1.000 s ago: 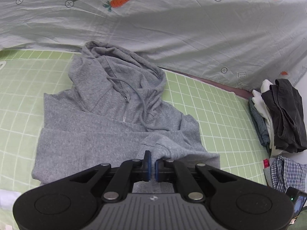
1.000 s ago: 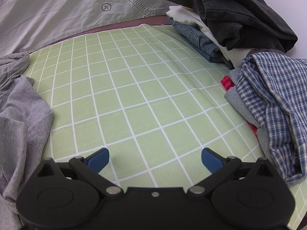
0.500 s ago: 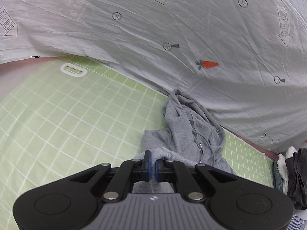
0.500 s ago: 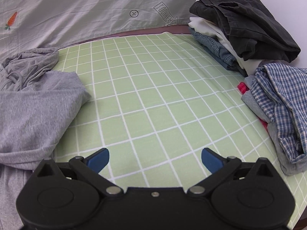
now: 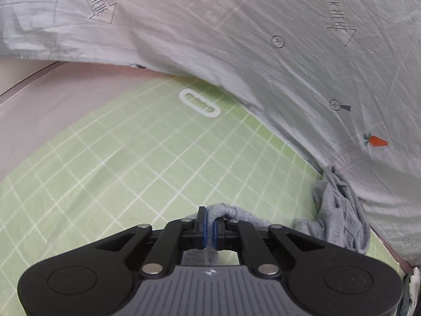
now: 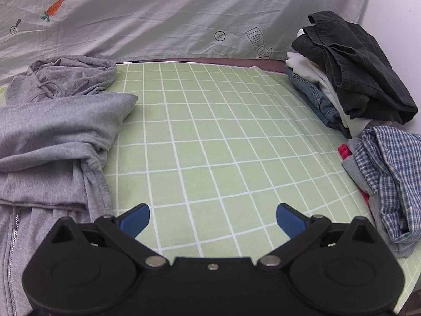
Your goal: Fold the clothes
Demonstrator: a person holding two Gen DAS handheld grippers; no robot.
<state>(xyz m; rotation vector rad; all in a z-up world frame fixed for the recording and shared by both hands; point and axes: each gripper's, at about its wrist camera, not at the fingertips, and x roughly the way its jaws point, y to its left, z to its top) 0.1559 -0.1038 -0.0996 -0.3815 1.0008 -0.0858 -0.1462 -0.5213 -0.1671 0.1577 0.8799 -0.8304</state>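
A grey zip hoodie (image 6: 55,129) lies on the green checked mat (image 6: 210,137), at the left of the right wrist view, hood at the back. My left gripper (image 5: 209,227) is shut on a fold of the grey hoodie (image 5: 236,214) and holds it over the mat; the hood (image 5: 339,210) shows at the right. My right gripper (image 6: 211,217) is open and empty, low over the mat to the right of the hoodie.
A stack of folded clothes (image 6: 350,79) with a dark garment on top stands at the back right. A blue plaid shirt (image 6: 389,179) lies in front of it. A pale printed sheet (image 5: 263,39) hangs behind the mat. A white handle cut-out (image 5: 199,102) marks the mat's far end.
My left gripper has swung left with the hoodie fabric in it, so its view turned from the hoodie to the mat's far end. My right gripper drew back, bringing more hoodie into view.
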